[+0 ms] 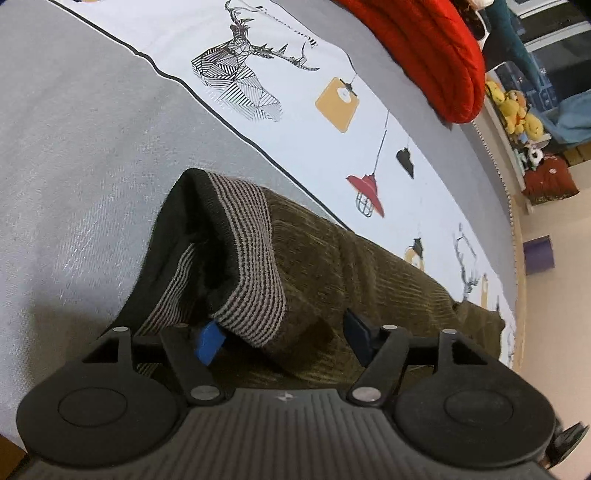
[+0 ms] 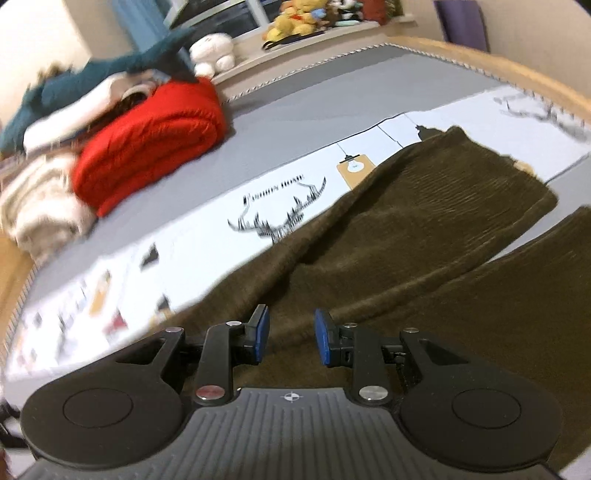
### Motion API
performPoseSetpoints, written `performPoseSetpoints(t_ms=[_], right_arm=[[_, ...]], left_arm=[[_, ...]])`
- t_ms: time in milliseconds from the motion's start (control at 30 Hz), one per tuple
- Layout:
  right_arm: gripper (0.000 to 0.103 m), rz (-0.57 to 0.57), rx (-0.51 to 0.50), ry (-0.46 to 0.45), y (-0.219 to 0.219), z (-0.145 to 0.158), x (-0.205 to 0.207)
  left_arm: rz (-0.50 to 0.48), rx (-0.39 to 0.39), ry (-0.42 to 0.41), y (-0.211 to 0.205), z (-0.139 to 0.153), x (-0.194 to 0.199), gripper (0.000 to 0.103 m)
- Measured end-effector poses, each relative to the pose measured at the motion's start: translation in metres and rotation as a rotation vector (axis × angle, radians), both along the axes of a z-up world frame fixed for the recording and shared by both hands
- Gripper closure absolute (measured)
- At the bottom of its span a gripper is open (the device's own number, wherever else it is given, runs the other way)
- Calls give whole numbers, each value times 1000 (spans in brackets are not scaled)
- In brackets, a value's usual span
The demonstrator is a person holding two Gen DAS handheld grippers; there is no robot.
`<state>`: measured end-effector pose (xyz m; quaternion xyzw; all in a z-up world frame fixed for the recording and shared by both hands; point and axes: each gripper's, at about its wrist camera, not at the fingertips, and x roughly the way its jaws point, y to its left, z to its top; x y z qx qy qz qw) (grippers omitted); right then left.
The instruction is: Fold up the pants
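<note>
Olive-brown corduroy pants (image 1: 343, 266) lie on a bed, with a striped knit waistband (image 1: 243, 254) standing open and lifted in the left wrist view. My left gripper (image 1: 284, 336) is open, its jaws wide either side of the waistband edge, with one blue pad (image 1: 208, 341) tucked under the striped band. In the right wrist view the pants (image 2: 424, 236) spread across the bed with two legs running to the right. My right gripper (image 2: 290, 336) is open and empty just above the fabric.
The bed has a grey sheet (image 1: 74, 147) with a white printed strip showing a deer (image 1: 240, 77) and lamps. A folded red quilt (image 2: 147, 140), cream blanket (image 2: 40, 206) and plush toys (image 2: 295, 18) lie at the far end. The bed's edge (image 1: 517, 236) and the floor show at right.
</note>
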<state>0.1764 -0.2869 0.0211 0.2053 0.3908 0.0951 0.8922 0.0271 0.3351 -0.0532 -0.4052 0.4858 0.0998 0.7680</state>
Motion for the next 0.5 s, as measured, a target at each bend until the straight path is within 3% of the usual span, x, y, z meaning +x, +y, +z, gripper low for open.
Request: performPoseSetpoints(t_ms=[33,100,133,167,233,500], right_arm=[[74,-23,39,9,-2,-3,10],[72,-60,95,25,-5,-11,29],[70,-78,113,34,-7,-15,40],[69,-97,129,46,-8,-21,52],[64,-120,147,65,-9,-33,72],[62,-183,175,145,-14,-86,141]], left_arm=[[-3,13,8,-1,-1,1,31],[-10,56,27,-1,-2,3,44],[-22,81,38,-2,-2,4,64],[-38,106,45,-2,-2,3,70],[-62,137,35,-3,-1,2,74],[-74,171,29,-2,3,2,74]])
